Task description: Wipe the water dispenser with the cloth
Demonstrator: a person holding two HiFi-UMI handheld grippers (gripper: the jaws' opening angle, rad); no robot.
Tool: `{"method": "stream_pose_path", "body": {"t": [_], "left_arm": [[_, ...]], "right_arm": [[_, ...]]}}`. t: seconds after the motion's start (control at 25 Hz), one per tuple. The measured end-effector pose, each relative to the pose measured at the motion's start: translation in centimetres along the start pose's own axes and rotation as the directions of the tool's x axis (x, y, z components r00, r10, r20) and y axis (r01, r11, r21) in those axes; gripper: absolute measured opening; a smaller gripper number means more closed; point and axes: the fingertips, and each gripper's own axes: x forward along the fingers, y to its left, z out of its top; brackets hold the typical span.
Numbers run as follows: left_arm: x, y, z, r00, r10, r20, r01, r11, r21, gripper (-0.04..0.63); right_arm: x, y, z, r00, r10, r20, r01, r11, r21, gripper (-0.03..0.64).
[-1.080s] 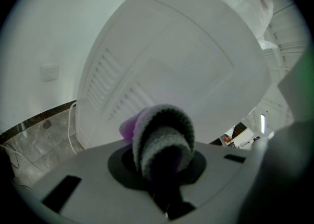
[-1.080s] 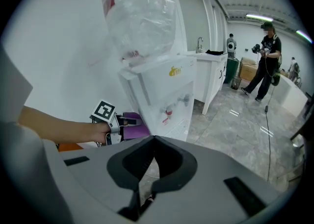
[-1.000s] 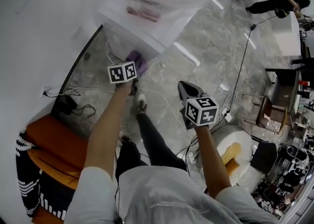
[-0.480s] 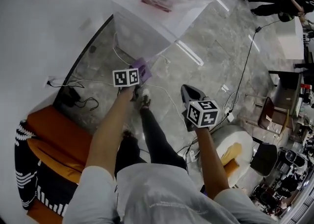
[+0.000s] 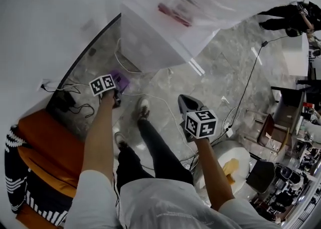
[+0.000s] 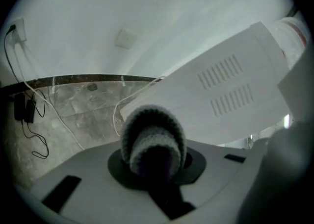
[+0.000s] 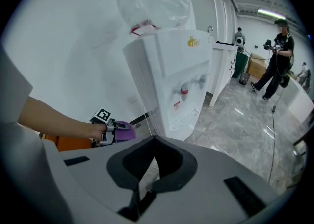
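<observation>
Well, in the head view my left tongs [image 5: 113,91] sit at centre left, clamped on the purple cloth [image 5: 121,78], near the base of the white water dispenser [image 5: 150,37]. My right tongs [image 5: 188,104] hang at lower centre, well apart from it.

In the left gripper view the cloth [image 6: 153,139] bunches between my jaws, with the dispenser's vented side [image 6: 230,95] at right.

In the right gripper view my jaws are closed against each other, and the dispenser [image 7: 171,76] stands at centre.

Office-like hall: marble floor [image 5: 220,67], water dispenser [image 7: 171,81].
</observation>
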Motion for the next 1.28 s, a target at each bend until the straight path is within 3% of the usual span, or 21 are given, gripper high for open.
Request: {"method": "stream_pose_path", "body": {"t": [0.12, 0.28, 0.52, 0.68, 0.92, 1.28], "left_arm": [[3.2, 2.6, 1.6, 0.998, 0.002, 0.067, 0.004, 0.996, -0.087, 0.055], [8.2, 3.5, 3.5, 0.985, -0.056, 0.161, 0.085, 0.981, -0.174, 0.055], [15.8, 3.8, 5.6, 0.980, -0.108, 0.166, 0.128, 0.985, -0.114, 0.055], [17.2, 1.8, 8.6, 0.963, -0.164, 0.212, 0.179, 0.983, -0.050, 0.055], [13.1, -3.2, 10.2, 0.945, -0.195, 0.263, 0.213, 0.976, -0.042, 0.054], [-0.1, -16.6, 13.2, 0.857, -0.394, 0.332, 0.406, 0.913, 0.037, 0.054]], "right_arm": [[3.5, -1.3, -0.2, 1.000, 0.011, -0.008, -0.012, 0.999, -0.032, 0.008], [8.5, -3.6, -1.1, 1.000, 0.001, 0.015, 0.000, 0.998, -0.067, 0.008], [13.3, -7.3, -3.0, 0.995, -0.066, 0.080, 0.068, 0.997, -0.023, 0.008], [13.0, -8.4, -4.0, 0.990, -0.098, 0.103, 0.098, 0.995, 0.003, 0.008], [8.7, -8.1, -3.9, 0.988, -0.113, 0.108, 0.107, 0.992, 0.066, 0.008], [-0.7, -3.0, -0.7, 0.993, -0.070, 0.091, 0.063, 0.995, 0.073, 0.008]]}}
